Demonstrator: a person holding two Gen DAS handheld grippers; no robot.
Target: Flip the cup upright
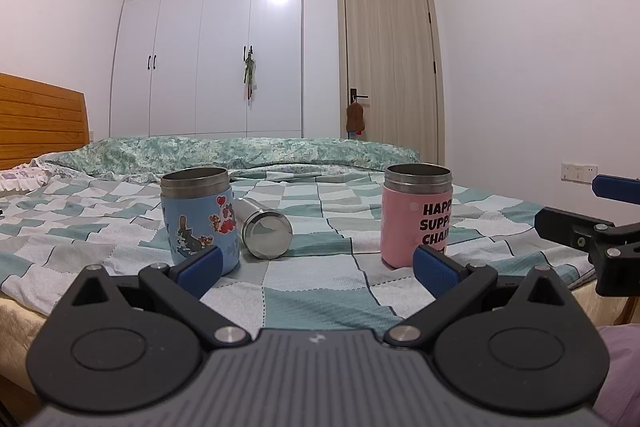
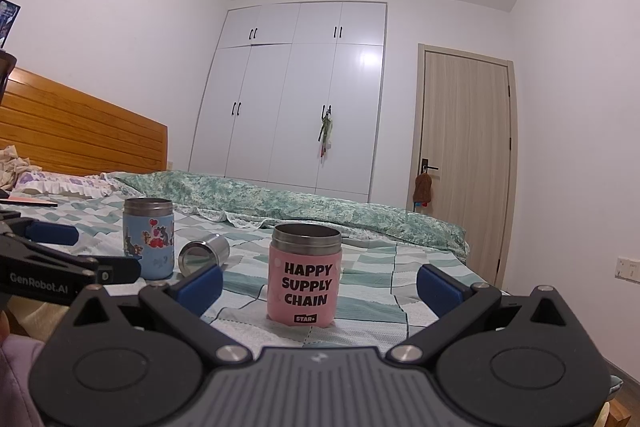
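blue cup (image 1: 198,219) seen upright on bed (image 1: 320,291) | steel cup (image 1: 266,229) found on its side just right of it, base toward left gripper (image 1: 318,267), axis pointing away | pink cup (image 1: 416,215) upright | left gripper judged nearer | both grippers, right gripper (image 2: 320,285) included, held apart, empty

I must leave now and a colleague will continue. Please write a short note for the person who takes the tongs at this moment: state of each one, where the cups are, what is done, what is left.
Left tongs: open, holding nothing, back from the cups.
Right tongs: open, holding nothing, facing the pink cup.
Blue cartoon cup: upright on the checked bedspread, mouth up.
Pink cup: upright, mouth up, to the right.
Steel cup: on its side just right of the blue cup, base toward the left camera.
Done: two cups stand upright.
Left: stand the steel cup upright. The left tongs look nearer to it.
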